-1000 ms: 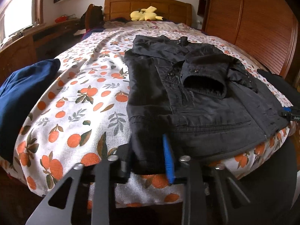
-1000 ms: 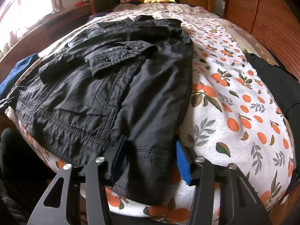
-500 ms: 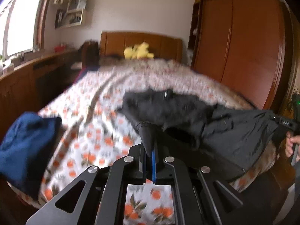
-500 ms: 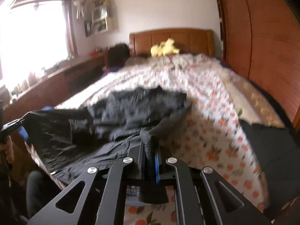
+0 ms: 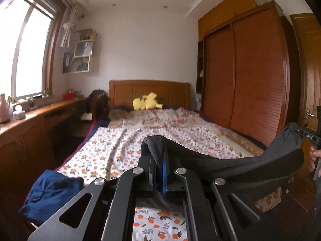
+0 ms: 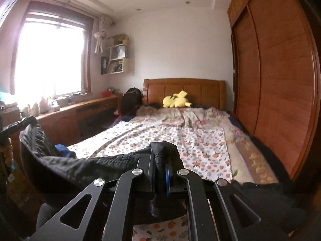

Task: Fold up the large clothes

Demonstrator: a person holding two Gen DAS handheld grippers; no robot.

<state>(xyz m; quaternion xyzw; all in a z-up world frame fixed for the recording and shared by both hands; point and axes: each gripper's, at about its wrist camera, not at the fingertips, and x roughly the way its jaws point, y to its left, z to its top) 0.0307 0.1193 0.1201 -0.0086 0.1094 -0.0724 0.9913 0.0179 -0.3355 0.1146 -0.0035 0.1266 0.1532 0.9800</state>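
Lifted clear above the bed [image 5: 180, 140], sagging in a dark curve between both claws: black jacket [image 5: 230, 160], matte woven cloth, stitched seams at the hem. Spread over the mattress: sheet [image 6: 190, 140] printed with oranges and leaves. Clamped tight on a bunched jacket edge: left claw [image 5: 160, 168]. Likewise pinching a thick fold of jacket: right claw [image 6: 162, 170].

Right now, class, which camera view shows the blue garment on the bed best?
The left wrist view: the blue garment lies heaped and mostly visible at the bed's near left corner. The right wrist view shows only a sliver behind the lifted black jacket.
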